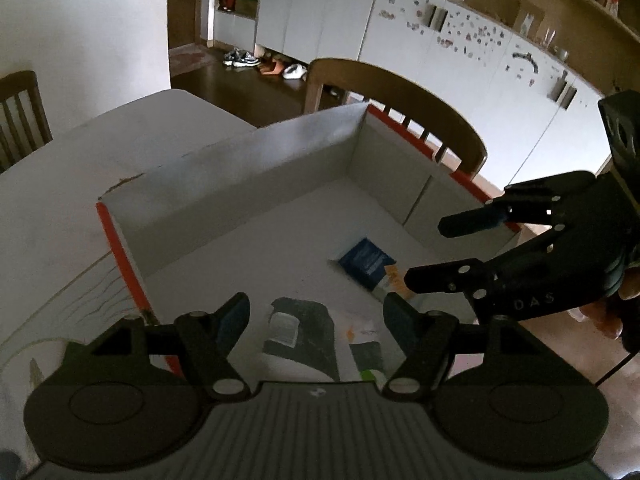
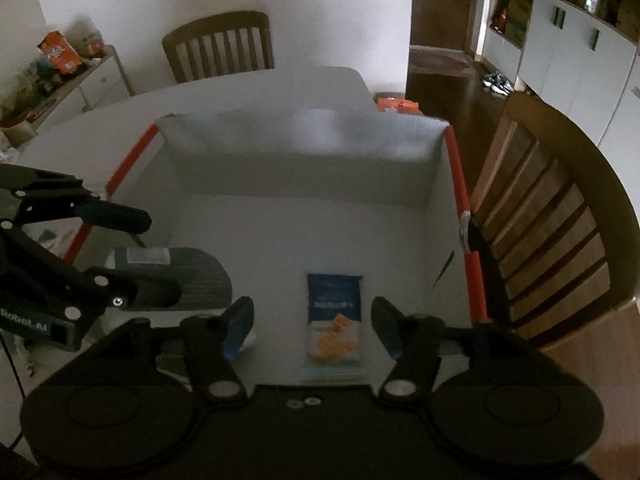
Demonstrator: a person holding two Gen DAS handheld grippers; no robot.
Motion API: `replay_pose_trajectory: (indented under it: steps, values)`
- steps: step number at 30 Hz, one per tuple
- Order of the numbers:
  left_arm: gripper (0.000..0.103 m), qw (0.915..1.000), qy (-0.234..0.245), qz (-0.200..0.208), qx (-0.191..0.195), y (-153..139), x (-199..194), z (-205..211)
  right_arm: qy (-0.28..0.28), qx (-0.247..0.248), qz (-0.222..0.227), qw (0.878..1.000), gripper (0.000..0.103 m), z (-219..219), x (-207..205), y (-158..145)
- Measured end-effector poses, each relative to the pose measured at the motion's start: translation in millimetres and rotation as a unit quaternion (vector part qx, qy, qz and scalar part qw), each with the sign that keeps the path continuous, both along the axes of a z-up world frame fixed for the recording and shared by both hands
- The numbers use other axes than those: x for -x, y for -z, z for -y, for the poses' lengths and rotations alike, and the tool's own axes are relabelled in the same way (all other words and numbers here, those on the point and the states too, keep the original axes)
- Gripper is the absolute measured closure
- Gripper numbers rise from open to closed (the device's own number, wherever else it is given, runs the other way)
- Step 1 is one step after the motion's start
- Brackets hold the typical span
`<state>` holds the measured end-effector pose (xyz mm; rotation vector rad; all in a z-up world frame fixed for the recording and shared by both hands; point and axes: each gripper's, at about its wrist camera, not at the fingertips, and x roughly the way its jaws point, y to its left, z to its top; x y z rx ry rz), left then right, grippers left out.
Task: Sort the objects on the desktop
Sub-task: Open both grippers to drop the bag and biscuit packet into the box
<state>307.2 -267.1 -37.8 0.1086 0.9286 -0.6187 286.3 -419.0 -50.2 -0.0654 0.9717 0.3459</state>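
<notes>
An open white box with orange edges sits on the white table. Inside lie a blue and white packet with orange print and a dark flat pouch with a white label. My left gripper is open and empty just above the dark pouch; it also shows in the right wrist view. My right gripper is open and empty over the blue packet; it also shows in the left wrist view at the box's right side.
A green and white item lies in the box near the pouch. Wooden chairs stand around the table. An orange packet lies beyond the box. Cabinets line the far wall.
</notes>
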Motion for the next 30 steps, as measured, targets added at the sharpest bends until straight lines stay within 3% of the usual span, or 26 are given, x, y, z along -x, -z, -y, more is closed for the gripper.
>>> replay_pose_trajectory:
  steps: [11,21,24,30]
  values:
    - [0.03,0.9986,-0.022,0.038,0.03,-32,34,-19,-0.027,-0.021,0.031,0.999,0.032,-13,28,-34]
    - [0.015,0.9965,-0.045,0.057,0.041,-46,66,-61,-0.045,-0.016,0.067,0.997,0.024,-47,59,-52]
    - [0.0,0.9956,-0.05,0.067,0.043,-49,77,-77,-0.051,-0.015,0.08,0.995,0.018,-62,70,-56]
    - [0.0,0.9932,-0.067,0.076,0.057,-57,96,-116,-0.055,-0.01,0.101,0.993,0.014,-98,89,-61]
